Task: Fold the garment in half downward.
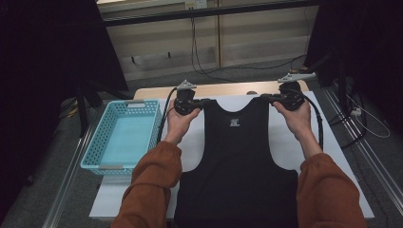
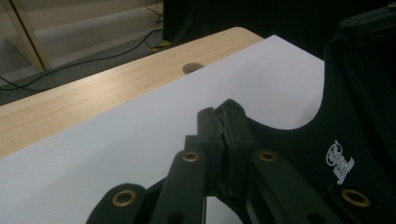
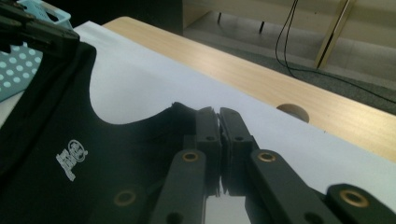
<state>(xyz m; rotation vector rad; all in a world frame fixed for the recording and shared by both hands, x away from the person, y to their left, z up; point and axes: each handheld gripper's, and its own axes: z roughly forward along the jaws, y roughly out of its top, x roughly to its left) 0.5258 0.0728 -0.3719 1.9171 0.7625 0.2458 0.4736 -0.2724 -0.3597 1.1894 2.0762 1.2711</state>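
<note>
Pinching the two shoulder straps of the black tank top [image 1: 237, 156], I have my left gripper [image 1: 205, 103] clamped on the strap at centre left of the high view and my right gripper [image 1: 267, 98] clamped on the strap toward the upper right. In the left gripper view the jaws stand pressed together with a fold of dark cloth caught between them, and the right gripper view shows the same: jaws closed tight on the strap end, no gap to speak of. The tank top lies flat and face up on the white sheet [image 1: 328, 156] that covers the wooden table [image 1: 223, 89], its neck toward the top of the frame and its hem running off the bottom edge between my orange sleeves [image 1: 152, 175]; a small white label [image 1: 234, 122] sits just under the neckline. A light blue basket [image 1: 121, 135] stands empty at the left of the frame, just beside the sheet. I judge that the step in hand is the grasp at the shoulders, the start of a fold or a lift, with the garment not yet raised or doubled over. The next move, as I read it, calls for both hands to travel together and level, keeping the straps taut and evenly spaced, so that the cloth comes over without twisting or slipping out of either grip.
</note>
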